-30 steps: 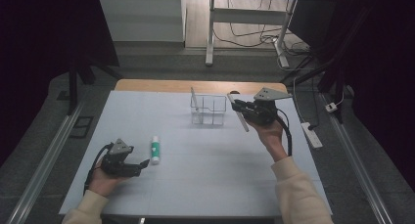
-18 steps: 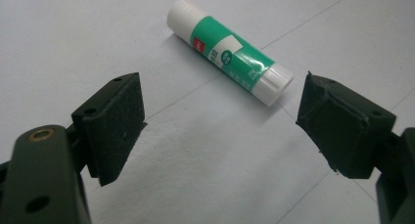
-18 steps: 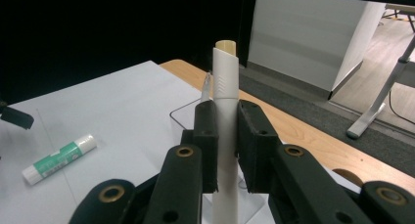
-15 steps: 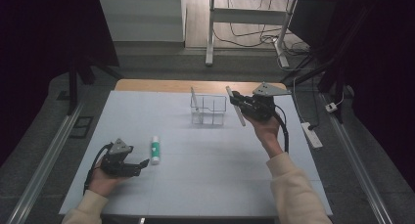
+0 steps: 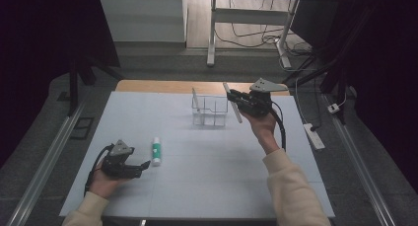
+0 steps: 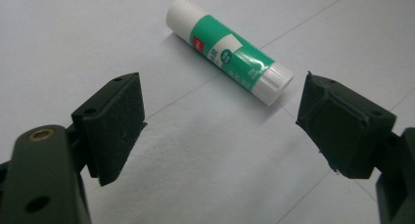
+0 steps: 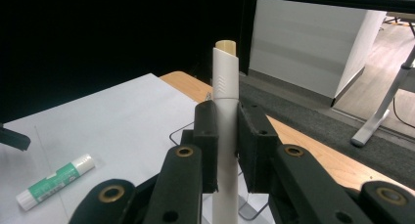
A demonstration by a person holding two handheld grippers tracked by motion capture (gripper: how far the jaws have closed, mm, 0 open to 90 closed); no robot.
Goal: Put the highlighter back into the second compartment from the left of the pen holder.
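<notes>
A green-and-white glue stick (image 5: 156,151) (image 6: 230,50) lies on the white mat, just beyond my left gripper (image 5: 144,165) (image 6: 220,116). That gripper rests low on the mat with its jaws open and nothing between them. My right gripper (image 5: 235,101) (image 7: 227,131) is raised at the right of a clear wire basket (image 5: 209,111). It is shut on a white pen-like tube (image 5: 231,103) (image 7: 225,82) that stands nearly upright, its top tilted left. Another white stick (image 5: 195,99) leans inside the basket's left end. The glue stick (image 7: 54,180) also lies far off in the right gripper view.
The white mat (image 5: 207,176) covers the table; a wooden edge (image 5: 157,86) runs along its far side. A white power strip (image 5: 314,135) lies on the floor to the right. Desk legs (image 5: 212,33) and cables stand beyond the table.
My right gripper has carried the white tube slightly up and left, closer to the basket's right end. The left gripper and glue stick have stayed put.
</notes>
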